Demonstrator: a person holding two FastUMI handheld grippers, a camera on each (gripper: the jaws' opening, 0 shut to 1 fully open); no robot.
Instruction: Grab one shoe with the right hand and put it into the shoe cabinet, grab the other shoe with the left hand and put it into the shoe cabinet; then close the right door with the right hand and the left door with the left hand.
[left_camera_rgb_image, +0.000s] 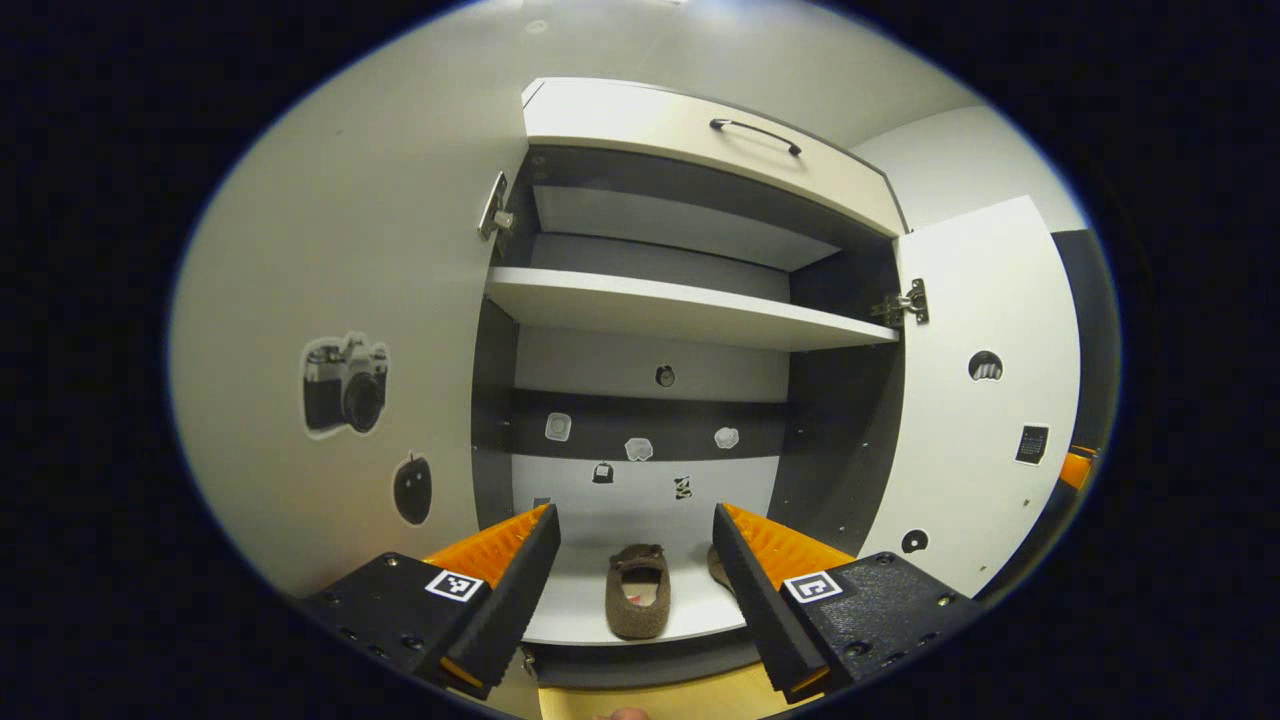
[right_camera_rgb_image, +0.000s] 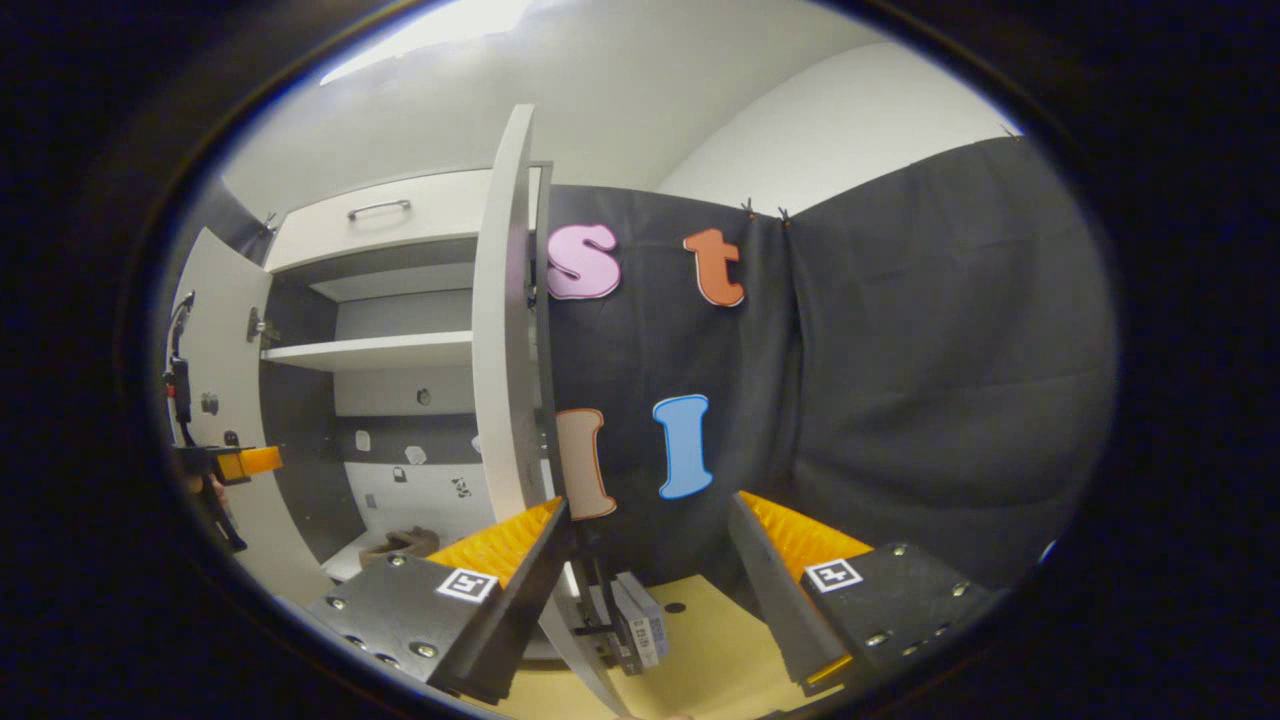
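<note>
Now my left claw (left_camera_rgb_image: 636, 560) points level into the cabinet (left_camera_rgb_image: 690, 310), jaws spread wide, nothing between them. My right claw (right_camera_rgb_image: 650, 560) is also spread wide and empty, aimed past the edge of the right door (right_camera_rgb_image: 505, 340) toward the black cloth wall (right_camera_rgb_image: 900, 380).

I count 2 shoes on the bottom shelf (left_camera_rgb_image: 590, 610): 1 brown shoe (left_camera_rgb_image: 638, 592) in full sight at 6 o'clock in the left gripper view, toe toward me, and a second shoe (left_camera_rgb_image: 717, 566) just beside it at 5 o'clock, mostly hidden behind my finger. Both doors stand open; the left door (left_camera_rgb_image: 350, 330) carries a camera sticker (left_camera_rgb_image: 344, 385). There is 1 drawer (left_camera_rgb_image: 700, 150) at 12 o'clock. White walls surround the cabinet, and the floor (right_camera_rgb_image: 700, 650) looks yellowish.
</note>
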